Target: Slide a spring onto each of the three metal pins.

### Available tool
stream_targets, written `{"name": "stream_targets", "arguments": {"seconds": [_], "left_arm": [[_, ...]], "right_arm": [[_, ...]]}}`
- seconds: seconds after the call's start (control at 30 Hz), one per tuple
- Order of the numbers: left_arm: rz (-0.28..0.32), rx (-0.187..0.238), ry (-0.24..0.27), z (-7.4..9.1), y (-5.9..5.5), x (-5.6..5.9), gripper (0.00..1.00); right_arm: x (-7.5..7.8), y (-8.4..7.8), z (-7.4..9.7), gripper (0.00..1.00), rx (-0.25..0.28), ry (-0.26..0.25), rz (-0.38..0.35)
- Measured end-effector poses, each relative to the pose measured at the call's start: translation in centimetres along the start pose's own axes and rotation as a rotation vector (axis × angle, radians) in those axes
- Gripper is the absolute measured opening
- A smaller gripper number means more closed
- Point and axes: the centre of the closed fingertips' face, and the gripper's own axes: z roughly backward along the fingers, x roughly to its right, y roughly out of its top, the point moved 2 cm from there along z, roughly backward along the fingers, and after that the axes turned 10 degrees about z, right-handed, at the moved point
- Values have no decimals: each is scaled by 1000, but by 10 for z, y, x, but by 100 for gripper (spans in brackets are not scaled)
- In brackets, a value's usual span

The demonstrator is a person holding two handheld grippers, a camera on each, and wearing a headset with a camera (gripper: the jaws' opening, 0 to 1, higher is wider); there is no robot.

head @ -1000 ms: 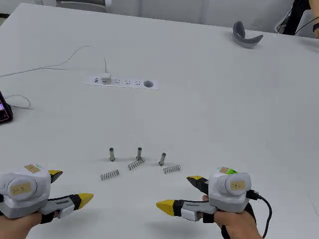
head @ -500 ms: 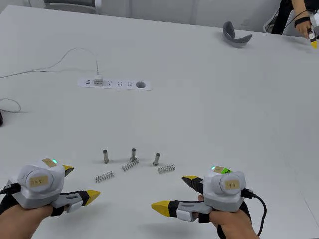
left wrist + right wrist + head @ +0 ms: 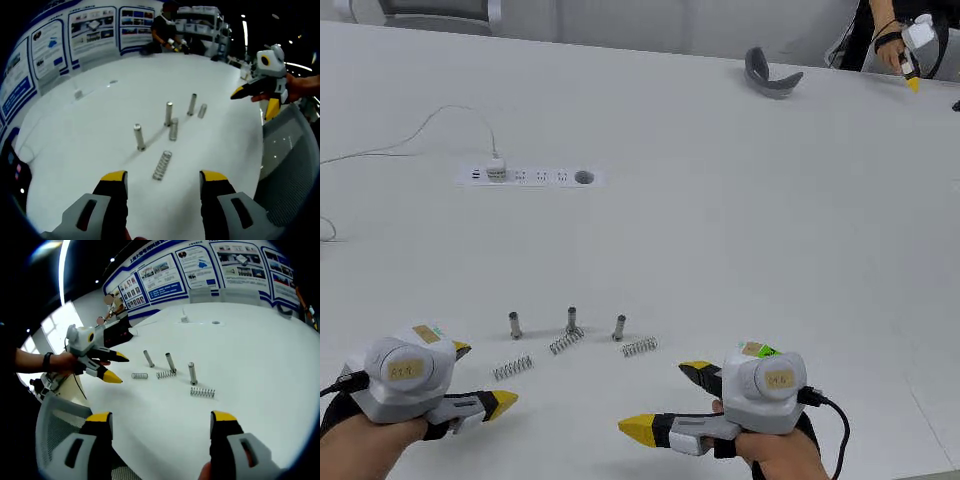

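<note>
— Why do your left gripper (image 3: 483,376) and right gripper (image 3: 665,397) hover with fingers (image 3: 500,403) wide and empty?
— You've grasped nothing yet: three springs (image 3: 565,341) lie on the tabletop (image 3: 720,230), just beside the upright pins (image 3: 571,319).

My left hand (image 3: 365,445), right hand (image 3: 775,458): both cut off by bottom edge in head view. Middle spring (image 3: 565,341) lies at foot of middle pin (image 3: 571,319), possibly touching; too small for me to tell. White cable (image 3: 330,230) runs off left edge. Person (image 3: 890,40) at far corner cropped by top edge. Wall posters (image 3: 165,275) blurred, text unreadable.
</note>
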Motion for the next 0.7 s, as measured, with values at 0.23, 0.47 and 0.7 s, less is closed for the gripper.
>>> {"name": "stream_targets", "arguments": {"seconds": [0.23,0.47,0.7], "left_arm": [[-12,-18,-12,-9,1,1,54],[-25,-31,-24,-21,1,-1,47],[-36,-53,-28,-29,-3,-1,39]], "right_arm": [[2,0,1,81,2,-3,-5],[3,-2,2,81,2,-6,-10],[5,-3,3,81,2,-9,-12]]}}
